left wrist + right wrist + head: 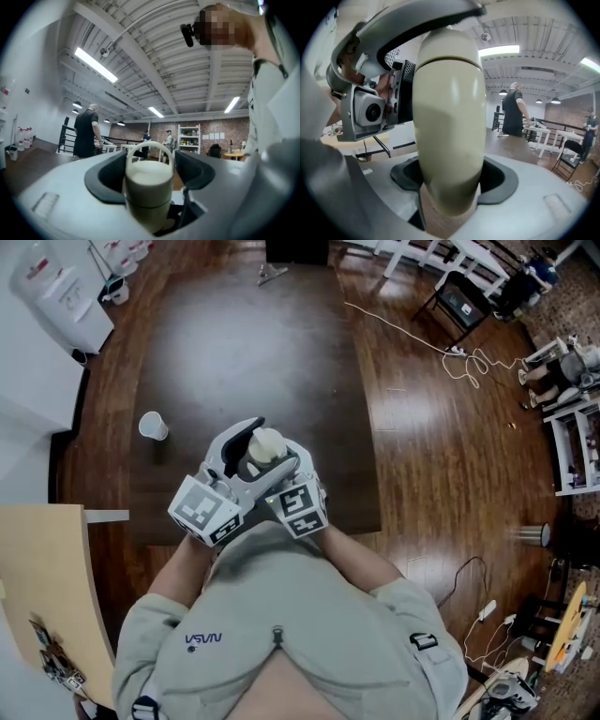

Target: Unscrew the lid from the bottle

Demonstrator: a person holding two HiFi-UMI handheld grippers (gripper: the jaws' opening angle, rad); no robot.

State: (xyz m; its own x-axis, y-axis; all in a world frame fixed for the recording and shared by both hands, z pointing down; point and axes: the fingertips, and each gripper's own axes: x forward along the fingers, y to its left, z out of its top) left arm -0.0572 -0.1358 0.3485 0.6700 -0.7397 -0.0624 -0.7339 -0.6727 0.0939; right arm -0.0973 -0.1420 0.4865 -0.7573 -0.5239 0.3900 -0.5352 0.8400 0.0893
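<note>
A cream bottle [266, 446] with a loop-handled lid is held between both grippers, in front of my chest and over the near end of the dark table [253, 343]. My left gripper [249, 441] reaches in from the left at the bottle's top. In the left gripper view its dark pads lie against both sides of the lid [148, 180], with no gap showing. My right gripper [277, 465] comes from the right, lower down. Its jaws are shut on the bottle's body [450, 126], which fills the right gripper view. The lid seam [447, 59] shows just below the left gripper's finger [417, 21].
A white paper cup [153, 426] stands on the table to the left of the grippers. A white water dispenser [61, 287] is at far left and a light wooden board [47, 568] at near left. A cable [412, 334] lies on the floor. A person [513, 115] stands farther off.
</note>
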